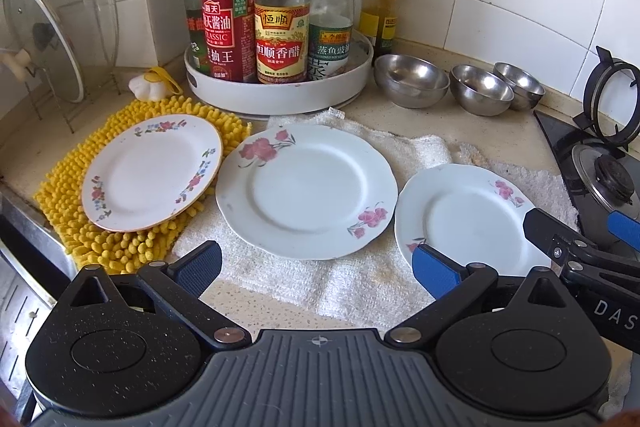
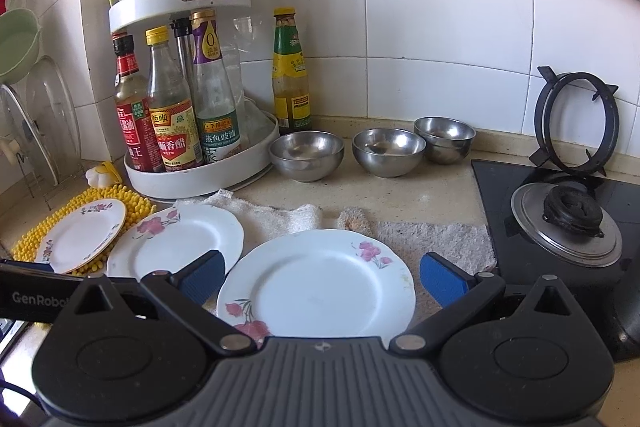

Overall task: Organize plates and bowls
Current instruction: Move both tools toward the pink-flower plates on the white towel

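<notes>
Three flowered plates lie in a row across the middle of the left wrist view: the left plate (image 1: 152, 171) on a yellow mat (image 1: 80, 227), the middle plate (image 1: 306, 191) and the right plate (image 1: 464, 219) on a white towel (image 1: 328, 287). Three steel bowls (image 1: 412, 81) stand apart at upper right, beside a white bottle rack (image 1: 280, 95). The left gripper (image 1: 316, 267) hovers low with jaws apart, holding nothing; the right gripper (image 2: 320, 279) likewise gapes over the right plate.
</notes>
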The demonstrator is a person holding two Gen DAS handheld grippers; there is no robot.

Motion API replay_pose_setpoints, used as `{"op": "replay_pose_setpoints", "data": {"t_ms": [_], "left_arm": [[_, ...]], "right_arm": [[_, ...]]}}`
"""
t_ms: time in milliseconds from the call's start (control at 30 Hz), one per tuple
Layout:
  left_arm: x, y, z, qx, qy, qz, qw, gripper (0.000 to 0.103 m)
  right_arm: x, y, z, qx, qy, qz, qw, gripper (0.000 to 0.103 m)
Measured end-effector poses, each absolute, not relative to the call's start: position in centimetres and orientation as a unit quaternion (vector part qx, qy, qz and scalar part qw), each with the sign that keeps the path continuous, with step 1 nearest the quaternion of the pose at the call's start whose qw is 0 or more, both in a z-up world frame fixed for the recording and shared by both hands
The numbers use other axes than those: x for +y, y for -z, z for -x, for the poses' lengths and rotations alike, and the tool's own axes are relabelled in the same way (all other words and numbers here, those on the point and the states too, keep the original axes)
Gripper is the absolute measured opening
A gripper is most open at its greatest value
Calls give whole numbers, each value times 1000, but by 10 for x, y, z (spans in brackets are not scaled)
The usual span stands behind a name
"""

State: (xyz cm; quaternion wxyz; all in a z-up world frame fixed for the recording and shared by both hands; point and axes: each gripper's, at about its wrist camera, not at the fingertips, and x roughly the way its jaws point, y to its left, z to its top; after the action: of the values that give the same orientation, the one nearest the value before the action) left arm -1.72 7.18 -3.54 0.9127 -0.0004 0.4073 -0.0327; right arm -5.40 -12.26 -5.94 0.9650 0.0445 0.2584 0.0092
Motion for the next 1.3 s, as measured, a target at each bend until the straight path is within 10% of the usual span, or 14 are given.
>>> {"op": "replay_pose_setpoints", "data": {"t_ms": [1300], "left_arm": [[81, 49, -26, 433, -80, 30, 897, 101]], "right_arm": [[-112, 68, -38, 287, -138, 10, 948, 103]]}}
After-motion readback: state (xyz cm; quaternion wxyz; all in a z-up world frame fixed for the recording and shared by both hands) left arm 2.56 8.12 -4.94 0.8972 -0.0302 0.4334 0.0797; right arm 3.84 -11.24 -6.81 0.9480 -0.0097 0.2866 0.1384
